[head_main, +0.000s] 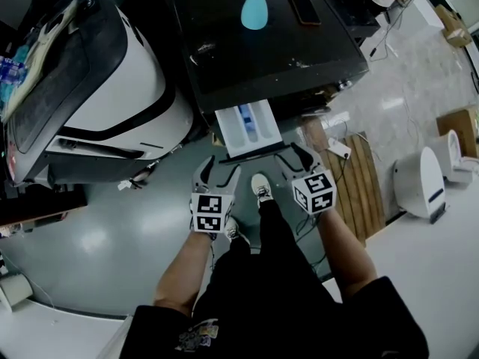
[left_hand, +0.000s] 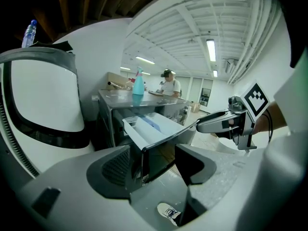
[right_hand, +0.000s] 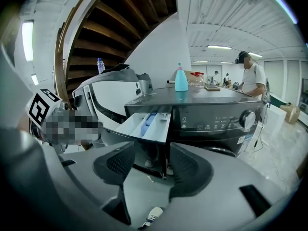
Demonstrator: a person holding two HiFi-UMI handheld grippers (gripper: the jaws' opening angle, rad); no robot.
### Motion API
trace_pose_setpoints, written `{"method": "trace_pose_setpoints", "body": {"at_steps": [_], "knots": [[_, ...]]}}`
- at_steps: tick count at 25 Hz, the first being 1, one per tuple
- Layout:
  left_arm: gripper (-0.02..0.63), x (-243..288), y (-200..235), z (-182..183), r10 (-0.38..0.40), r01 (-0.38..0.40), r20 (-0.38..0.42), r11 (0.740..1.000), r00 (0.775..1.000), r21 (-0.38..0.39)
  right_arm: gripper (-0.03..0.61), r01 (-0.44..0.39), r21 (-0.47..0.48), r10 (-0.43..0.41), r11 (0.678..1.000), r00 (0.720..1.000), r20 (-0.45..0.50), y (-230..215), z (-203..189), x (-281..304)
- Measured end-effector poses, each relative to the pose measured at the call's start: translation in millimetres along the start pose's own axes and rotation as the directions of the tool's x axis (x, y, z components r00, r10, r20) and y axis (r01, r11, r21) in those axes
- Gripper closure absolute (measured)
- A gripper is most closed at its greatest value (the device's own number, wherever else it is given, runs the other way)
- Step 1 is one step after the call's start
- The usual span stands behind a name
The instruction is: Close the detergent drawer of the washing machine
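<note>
drawer (head_main: 247, 129) fully out, not yet closed. left gripper (head_main: 219, 172) and right gripper (head_main: 293, 159) near its front, jaws apart, holding nothing. push-in remains.

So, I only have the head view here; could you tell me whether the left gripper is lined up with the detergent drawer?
Observer: Yes; the left gripper view shows the dark front panel of the detergent drawer in the gap between the open jaws of the left gripper.
Operator: Thank you, and the right gripper?
Observer: The right gripper is open and empty; the drawer's front corner shows above its gap.
Operator: Anything beside the drawer?
Observer: A control dial, far right on the front of the washing machine.
</note>
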State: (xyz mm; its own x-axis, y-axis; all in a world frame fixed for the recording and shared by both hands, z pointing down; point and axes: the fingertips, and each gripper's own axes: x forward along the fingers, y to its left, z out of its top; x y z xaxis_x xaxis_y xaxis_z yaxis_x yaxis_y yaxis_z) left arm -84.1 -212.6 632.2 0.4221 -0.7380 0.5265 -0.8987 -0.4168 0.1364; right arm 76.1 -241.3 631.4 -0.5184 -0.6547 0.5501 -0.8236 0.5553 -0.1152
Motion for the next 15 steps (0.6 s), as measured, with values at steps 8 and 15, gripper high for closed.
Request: {"method": "trace_pose_setpoints", "body": {"at_steps": [8, 15], "knots": [[0.448, 3.7, 2.1, -7.4, 0.004, -0.004, -0.035, 1.0, 0.999, 0.011, 0.403, 0.017, 0.038, -0.017, 0.999, 1.0, -0.004, -1.7, -2.4, 3.9], [0.46, 5.9, 1.1, -7.1, 0.016, -0.016, -0.048, 1.0, 0.999, 0.006, 0.402, 0.023, 0.049, -0.023, 0.999, 1.0, -0.013, -1.7, -1.4, 4.9]]}}
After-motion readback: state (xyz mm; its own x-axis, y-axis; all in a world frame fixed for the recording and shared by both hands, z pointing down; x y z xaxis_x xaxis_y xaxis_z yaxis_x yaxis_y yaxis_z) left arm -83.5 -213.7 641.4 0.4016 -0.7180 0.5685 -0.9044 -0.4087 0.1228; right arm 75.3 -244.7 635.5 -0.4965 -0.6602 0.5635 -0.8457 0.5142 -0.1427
